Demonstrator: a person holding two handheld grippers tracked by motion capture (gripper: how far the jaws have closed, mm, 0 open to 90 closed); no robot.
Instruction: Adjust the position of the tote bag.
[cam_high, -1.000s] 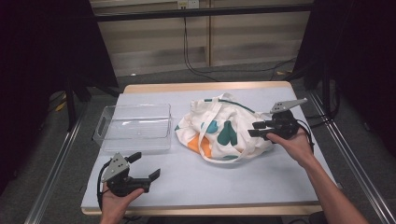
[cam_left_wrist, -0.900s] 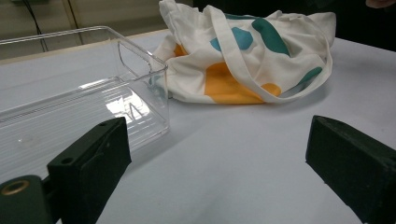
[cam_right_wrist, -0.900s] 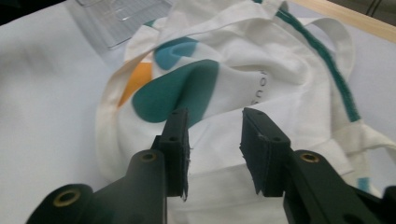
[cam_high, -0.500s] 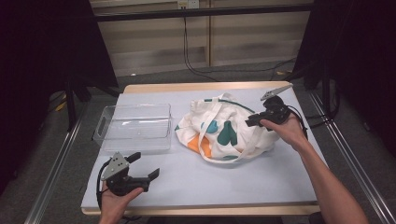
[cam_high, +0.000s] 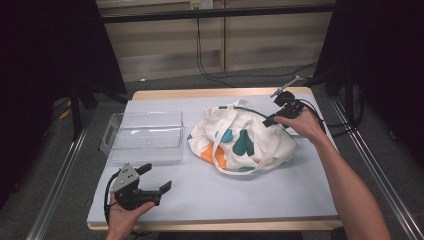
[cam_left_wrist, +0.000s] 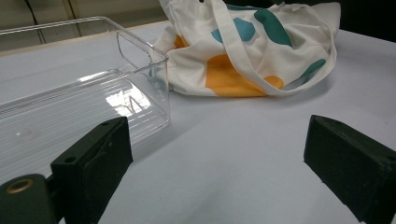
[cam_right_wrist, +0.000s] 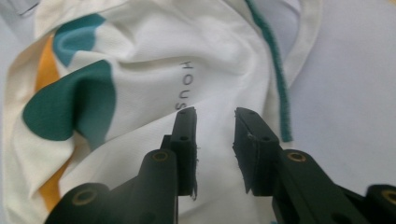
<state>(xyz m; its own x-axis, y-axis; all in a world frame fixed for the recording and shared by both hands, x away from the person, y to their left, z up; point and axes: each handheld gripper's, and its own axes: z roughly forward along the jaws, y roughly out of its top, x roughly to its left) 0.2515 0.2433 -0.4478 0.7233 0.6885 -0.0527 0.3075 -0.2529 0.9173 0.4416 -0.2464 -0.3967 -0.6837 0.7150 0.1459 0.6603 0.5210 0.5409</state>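
**Soft bag, narrow bite: take the cloth where it bunches**

Because the tote bag (cam_high: 242, 142) is limp printed cotton, lying slumped in folds on the middle of the bench (cam_high: 260, 200), just right of the clear plastic bin (cam_high: 142, 135), you should expect it to feel light and to sag wherever you lift it. It won't slip much, and nothing about it looks fragile, though whether anything is inside cannot be told from here.

Your right gripper (cam_high: 280, 111) hovers over the bag's far right edge. In the right gripper view its jaws have just been closing to a narrow gap, and they stand slightly apart above the white fabric near the printed letters, with no cloth pinched between them. A single flat layer will likely slide out, so aim for a ridge of gathered fabric, or better, the hem with the teal cord (cam_right_wrist: 273, 79) beside your right-hand jaw, or one of the cream straps (cam_high: 250, 167) looping off the front.

Your left gripper (cam_high: 150, 187) rests at the near left of the bench, jaws wide open and holding nothing. It is free to pin or lift the opposite side.
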